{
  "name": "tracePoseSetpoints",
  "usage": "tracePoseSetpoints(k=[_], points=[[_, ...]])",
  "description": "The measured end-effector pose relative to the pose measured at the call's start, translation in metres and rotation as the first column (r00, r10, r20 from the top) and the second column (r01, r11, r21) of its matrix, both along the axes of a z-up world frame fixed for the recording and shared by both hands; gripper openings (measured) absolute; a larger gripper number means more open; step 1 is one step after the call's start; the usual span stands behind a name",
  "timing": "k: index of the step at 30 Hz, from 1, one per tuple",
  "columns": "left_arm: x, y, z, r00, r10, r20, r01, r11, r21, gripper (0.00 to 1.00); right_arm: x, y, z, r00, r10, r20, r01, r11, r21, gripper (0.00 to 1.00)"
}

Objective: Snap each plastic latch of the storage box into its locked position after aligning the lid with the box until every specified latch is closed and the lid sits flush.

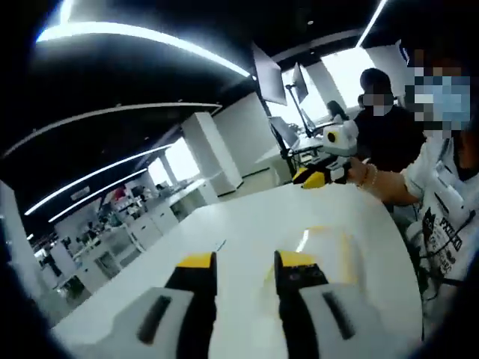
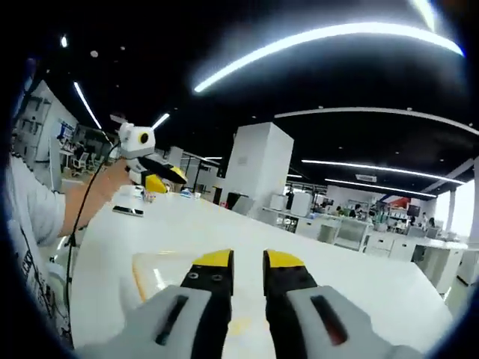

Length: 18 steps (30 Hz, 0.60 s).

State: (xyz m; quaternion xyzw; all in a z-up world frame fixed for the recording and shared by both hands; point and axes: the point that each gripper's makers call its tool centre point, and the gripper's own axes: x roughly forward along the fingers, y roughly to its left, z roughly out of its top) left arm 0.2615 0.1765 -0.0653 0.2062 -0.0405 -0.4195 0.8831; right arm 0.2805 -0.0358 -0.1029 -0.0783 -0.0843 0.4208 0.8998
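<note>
Long ceiling lights (image 2: 314,41) shine bright above the left gripper (image 1: 243,273). Windows (image 1: 352,71) far ahead glow white. The white table (image 1: 247,217) looks shiny. Edges bend round, and far things look blurry.

Open white table (image 2: 359,254) ahead; only a phone (image 2: 128,211) near the far edge.

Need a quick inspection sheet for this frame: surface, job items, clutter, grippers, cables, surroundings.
Surface: white table, glossy, reflecting ceiling lights.
Job's things: clear storage box with yellowish edges flat on the table ahead of both grippers; latch state cannot be told.
Clutter: dark flat object near the table's far edge.
Grippers: left gripper and right gripper both open, holding nothing, above the table.
Cables: black cable hanging from the left gripper.
Surroundings: open office, white pillar, desks, ceiling strip lights, people nearby.
</note>
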Motion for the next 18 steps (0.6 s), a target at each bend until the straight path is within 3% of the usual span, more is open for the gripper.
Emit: tracePoseSetpoints(k=[1,2,4,8,10,15,18], points=[[-0.001,0.002,0.002,1.0,0.007,0.008,-0.007,1.0,-0.01,0.3,0.001,-0.002,0.001,1.0,-0.005,0.0,0.005,1.0,0.005,0.15],[-0.007,0.018,0.007,0.998,0.063,0.03,-0.061,0.996,-0.069,0.31,0.005,-0.01,0.003,1.0,-0.024,0.006,0.023,1.0,0.019,0.15],[-0.012,0.035,0.012,0.992,0.115,0.049,-0.109,0.986,-0.124,0.31,0.009,-0.024,0.004,0.998,-0.061,0.014,0.06,0.998,0.022,0.16],[-0.019,0.063,0.012,0.976,0.208,0.068,-0.191,0.961,-0.2,0.34,0.011,-0.048,0.005,0.989,-0.14,0.046,0.139,0.99,0.026,0.17],[-0.025,0.071,0.002,0.971,0.227,0.072,-0.21,0.959,-0.189,0.35,0.009,-0.064,0.006,0.981,-0.184,0.057,0.182,0.982,0.04,0.18],[-0.026,0.095,-0.027,0.925,0.374,0.065,-0.357,0.915,-0.187,0.38,-0.002,-0.099,0.004,0.953,-0.287,0.093,0.281,0.957,0.068,0.19],[-0.027,0.11,-0.031,0.897,0.435,0.078,-0.403,0.877,-0.261,0.38,-0.009,-0.116,0.005,0.932,-0.331,0.144,0.319,0.942,0.105,0.19]])
